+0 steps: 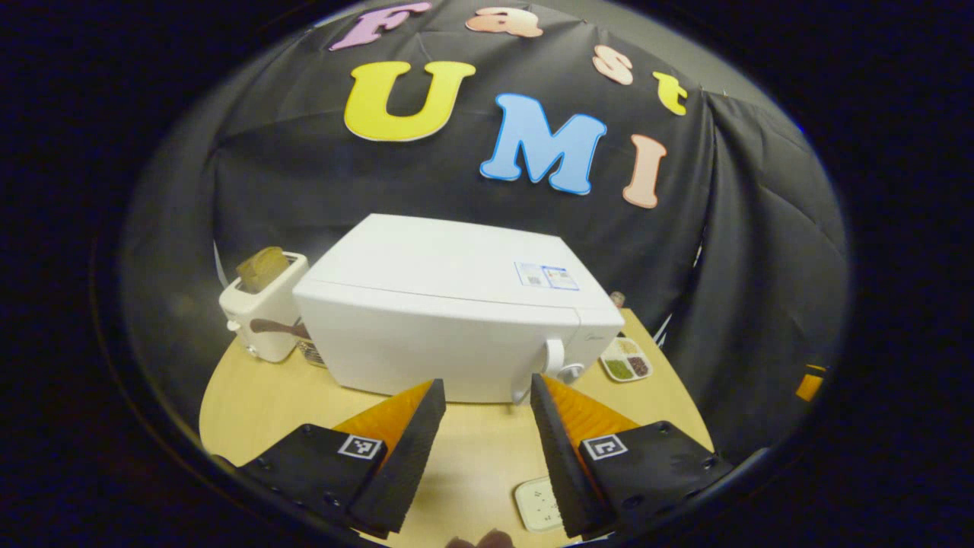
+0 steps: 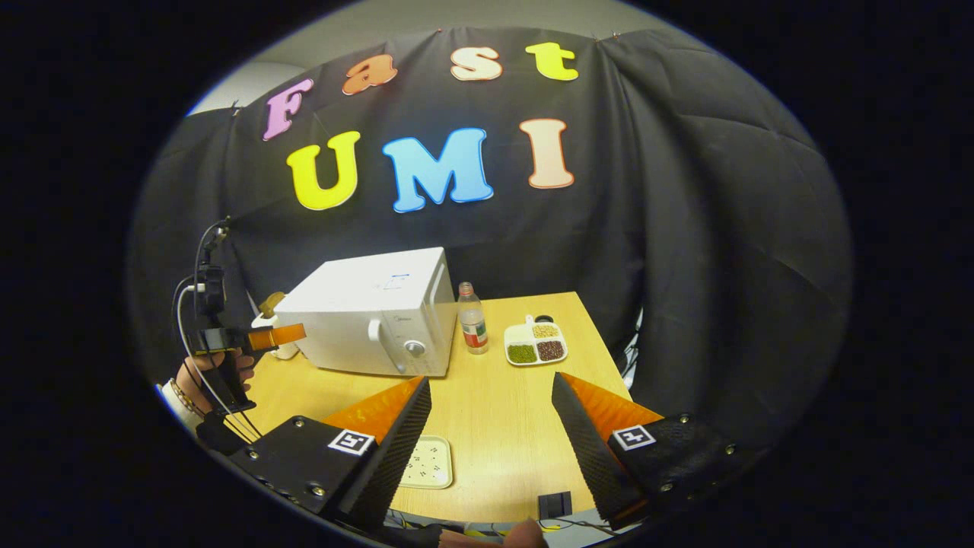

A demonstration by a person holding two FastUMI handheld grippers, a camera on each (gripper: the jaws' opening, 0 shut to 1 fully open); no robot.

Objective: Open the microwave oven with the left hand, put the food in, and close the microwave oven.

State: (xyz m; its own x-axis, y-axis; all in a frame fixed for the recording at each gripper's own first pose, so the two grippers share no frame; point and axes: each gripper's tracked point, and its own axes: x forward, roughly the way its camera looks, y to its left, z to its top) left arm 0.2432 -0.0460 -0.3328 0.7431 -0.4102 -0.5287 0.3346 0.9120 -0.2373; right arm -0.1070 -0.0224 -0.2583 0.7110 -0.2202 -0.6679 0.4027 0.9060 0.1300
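The microwave oven (image 2: 365, 312) stands shut at the far left of the bench (image 2: 494, 411), the food tray (image 2: 536, 342) to its right. Left gripper (image 1: 487, 388) and right gripper (image 2: 491, 384) hover with fingers released.

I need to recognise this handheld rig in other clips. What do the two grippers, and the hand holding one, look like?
Each gripper, the left gripper and the right gripper, has two wedge-shaped fingers with ribbed inner faces, on black blocks bearing small square black-and-white markers and screws. In the right gripper view, the left one carries a black camera mast with cables; the hand holding it wears a beaded bracelet and white cuff.
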